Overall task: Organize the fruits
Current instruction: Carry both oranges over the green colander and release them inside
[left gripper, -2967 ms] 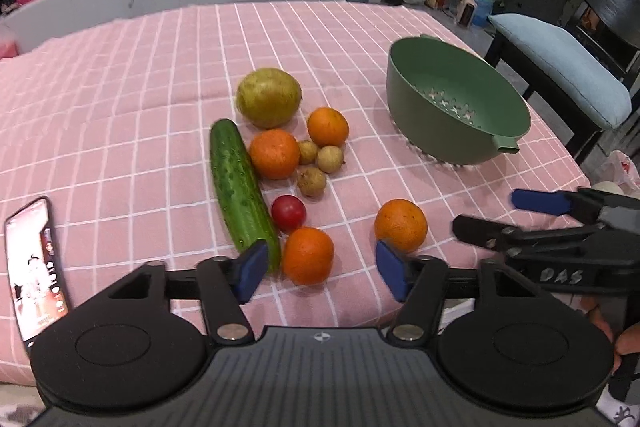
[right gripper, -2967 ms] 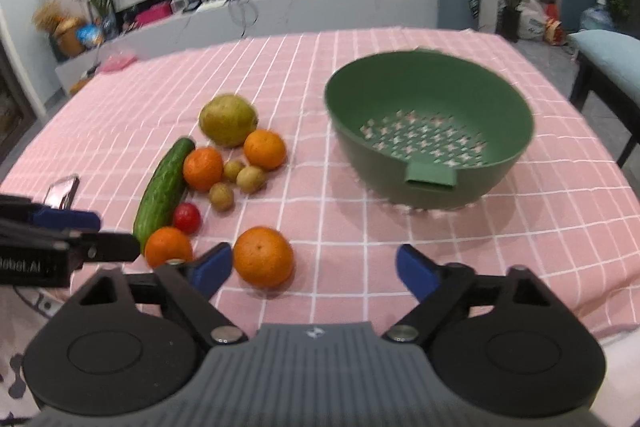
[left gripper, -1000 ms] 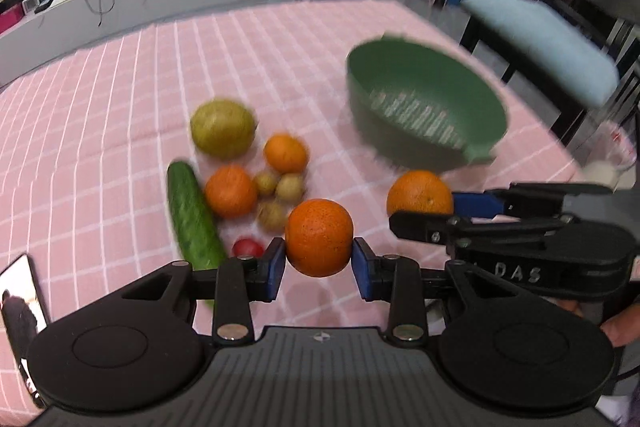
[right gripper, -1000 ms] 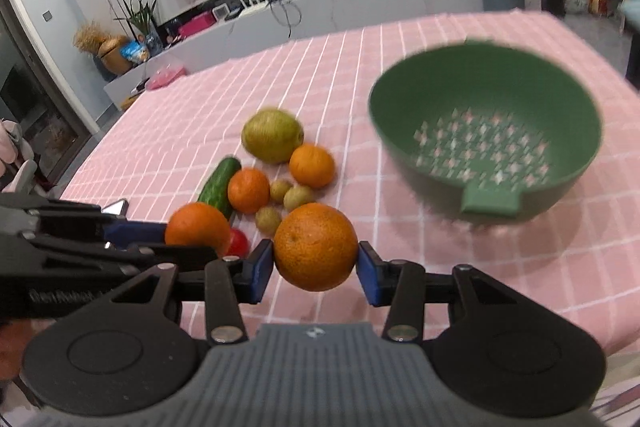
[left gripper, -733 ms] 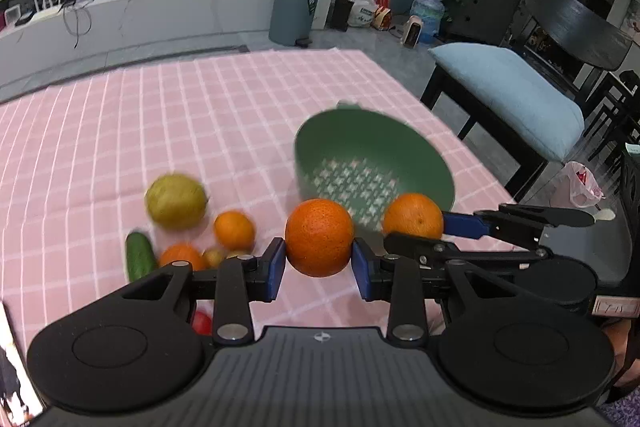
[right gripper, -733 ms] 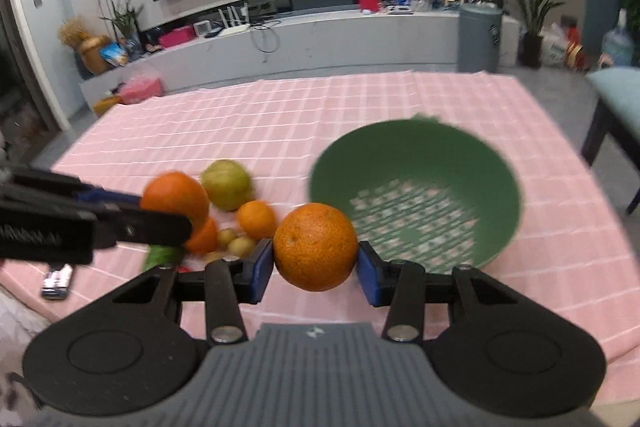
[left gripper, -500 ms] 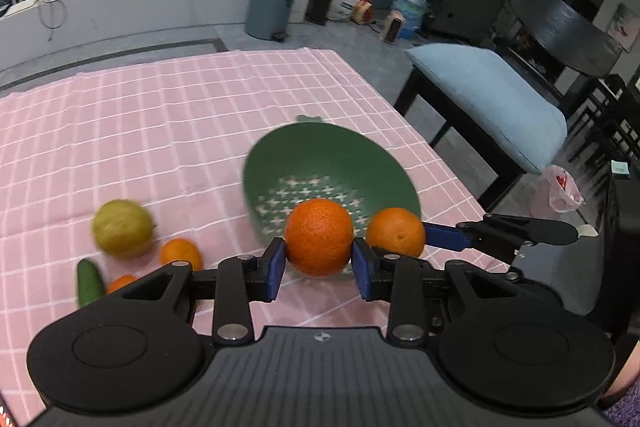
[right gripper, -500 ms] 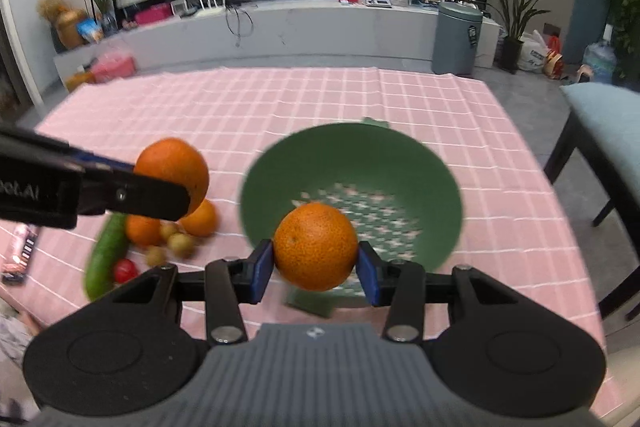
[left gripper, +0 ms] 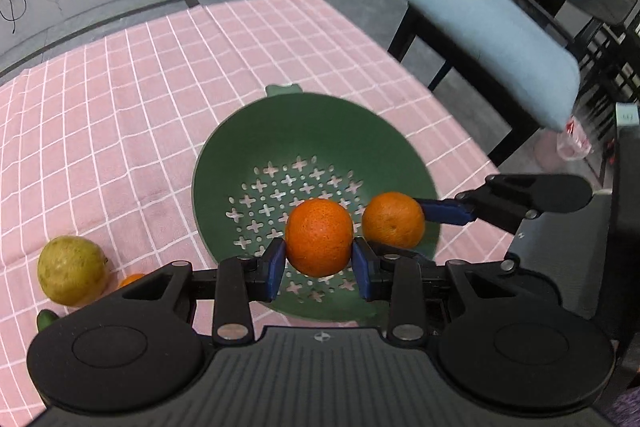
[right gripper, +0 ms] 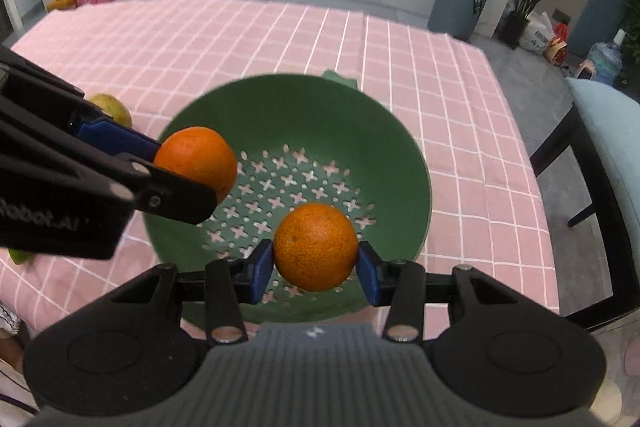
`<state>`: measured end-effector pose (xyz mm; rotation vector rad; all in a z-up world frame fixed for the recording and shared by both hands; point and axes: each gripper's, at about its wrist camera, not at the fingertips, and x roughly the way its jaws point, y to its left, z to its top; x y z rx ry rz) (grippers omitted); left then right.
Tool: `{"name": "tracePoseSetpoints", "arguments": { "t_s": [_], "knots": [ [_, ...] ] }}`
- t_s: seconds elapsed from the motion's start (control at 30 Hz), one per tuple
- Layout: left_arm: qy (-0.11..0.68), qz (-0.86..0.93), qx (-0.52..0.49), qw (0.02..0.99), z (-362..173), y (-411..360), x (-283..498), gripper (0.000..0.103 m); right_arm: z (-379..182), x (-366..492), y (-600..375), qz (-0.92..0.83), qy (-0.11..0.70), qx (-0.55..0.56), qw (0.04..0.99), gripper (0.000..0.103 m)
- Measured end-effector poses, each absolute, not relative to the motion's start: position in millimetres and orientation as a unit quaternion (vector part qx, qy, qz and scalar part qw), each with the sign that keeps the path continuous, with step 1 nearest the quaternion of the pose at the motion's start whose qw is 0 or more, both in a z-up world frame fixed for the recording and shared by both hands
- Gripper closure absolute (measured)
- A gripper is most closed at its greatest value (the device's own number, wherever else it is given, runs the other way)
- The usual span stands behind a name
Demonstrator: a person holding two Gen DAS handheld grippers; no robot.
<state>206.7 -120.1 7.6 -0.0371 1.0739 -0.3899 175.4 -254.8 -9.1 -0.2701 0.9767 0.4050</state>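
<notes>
Oranges are hanging over the green colander (left gripper: 224, 163), 1 in each claw: the left claw (left gripper: 319, 264) is gripping an orange (left gripper: 319, 242) between its blue pads, and the right claw (right gripper: 316, 269) is gripping a second orange (right gripper: 315, 247) the same way; both fruits are sitting above the perforated bottom, not yet touching it. Doing this release well probably means lowering each orange close to the bottom before parting the pads, so that neither bounces out over the rim; the 2 claws are crowding each other above the bowl, so letting go 1 at a time, with the other held off to its side, seems safer. The colander is empty and resting on the pink checked tabletop (left gripper: 120, 87); nothing inside is blocking the drop. A yellow-green pear (left gripper: 73, 270) is lying on the cloth left of the bowl, with an orange sliver and a green tip showing beside it; a cushioned chair (left gripper: 492, 39) is standing off the tabletop's right edge.
</notes>
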Motion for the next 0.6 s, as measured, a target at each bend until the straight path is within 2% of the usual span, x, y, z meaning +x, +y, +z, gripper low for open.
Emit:
{"name": "tracePoseSetpoints", "arguments": {
  "t_s": [0.3, 0.6],
  "knots": [
    [0.544, -0.182, 0.018, 0.819, -13.0, -129.7, 225.5, 0.063, -29.6, 198.0, -242.1, 0.212, 0.513, -0.155, 0.818, 0.061],
    [0.566, -0.175, 0.025, 0.805, -29.6, -133.5, 234.2, 0.063, -35.6, 201.8, -241.6, 0.216, 0.528, -0.157, 0.806, 0.061]
  ]
}}
